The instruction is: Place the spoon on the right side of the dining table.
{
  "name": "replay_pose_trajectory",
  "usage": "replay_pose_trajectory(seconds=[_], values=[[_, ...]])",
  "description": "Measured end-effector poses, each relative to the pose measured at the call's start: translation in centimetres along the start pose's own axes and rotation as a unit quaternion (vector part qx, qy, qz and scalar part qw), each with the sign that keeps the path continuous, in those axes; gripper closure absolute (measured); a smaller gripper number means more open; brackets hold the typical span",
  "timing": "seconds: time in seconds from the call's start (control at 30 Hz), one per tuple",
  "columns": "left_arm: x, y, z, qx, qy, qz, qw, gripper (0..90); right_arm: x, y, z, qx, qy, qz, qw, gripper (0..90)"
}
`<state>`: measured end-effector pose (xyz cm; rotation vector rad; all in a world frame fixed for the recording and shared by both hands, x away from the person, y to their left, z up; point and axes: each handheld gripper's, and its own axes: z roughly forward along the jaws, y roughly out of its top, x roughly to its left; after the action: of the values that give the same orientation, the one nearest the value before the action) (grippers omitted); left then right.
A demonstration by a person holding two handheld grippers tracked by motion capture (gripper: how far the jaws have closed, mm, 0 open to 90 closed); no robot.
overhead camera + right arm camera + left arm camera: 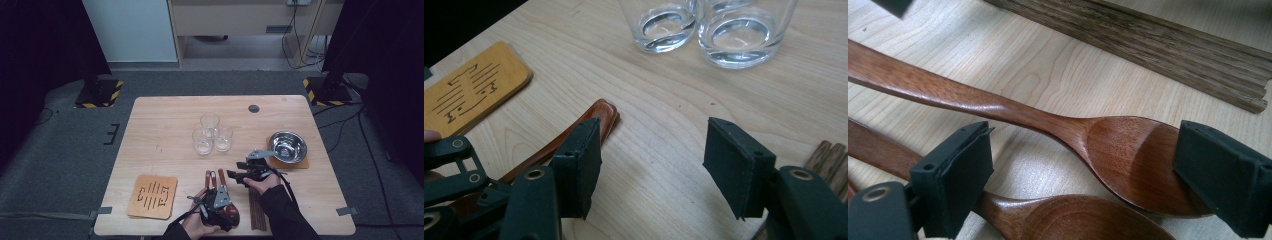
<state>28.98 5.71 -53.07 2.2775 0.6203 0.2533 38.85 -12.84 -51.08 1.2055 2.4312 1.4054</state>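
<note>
Two dark wooden spoons lie side by side near the table's front edge, handles pointing away from me. My left gripper hangs low over their bowls. In the left gripper view its jaws stand wide around the farther spoon's bowl. The right pad is at the bowl's rim, and the left pad sits over the nearer spoon's neck, apart from the bowl. My right gripper is open over bare wood, with a spoon handle's tip beside its left pad.
A bundle of dark wooden sticks lies right of the spoons. Three empty glasses stand mid-table. A steel bowl rests on a brown mat at the right. A patterned wooden coaster lies front left.
</note>
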Motion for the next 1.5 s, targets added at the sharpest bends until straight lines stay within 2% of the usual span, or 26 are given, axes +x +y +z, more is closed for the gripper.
replay_pose_trajectory(seconds=[0.27,0.53,0.67,0.73,1.03,1.5], values=[[0.1,-0.1,-0.1,0.0,0.001,0.001,1.0,8.1,0.2,-0.3,0.6,0.012,0.01,0.0,0.9999,41.7],[0.1,-0.1,-0.1,0.0,0.004,0.0,1.0,8.4,-0.2,-0.8,0.9,0.029,0.012,0.017,0.9994,45.1],[0.1,-0.1,-0.1,0.0,0.003,0.0,1.0,8.5,-0.2,-1.1,1.1,0.045,0.018,0.027,0.9985,56.0],[0.1,-0.1,-0.1,-0.001,0.005,0.0,1.0,8.6,-0.2,-1.1,1.1,0.048,0.019,0.03,0.9982,58.4],[0.2,-0.1,-0.1,-0.003,0.009,-0.003,1.0,9.4,-0.2,-0.8,0.6,0.03,0.039,0.049,0.9976,63.7],[0.4,-0.1,-0.1,-0.008,0.019,-0.012,0.9997,10.8,-0.3,-0.1,-0.4,0.001,0.069,0.056,0.996,69.8]])
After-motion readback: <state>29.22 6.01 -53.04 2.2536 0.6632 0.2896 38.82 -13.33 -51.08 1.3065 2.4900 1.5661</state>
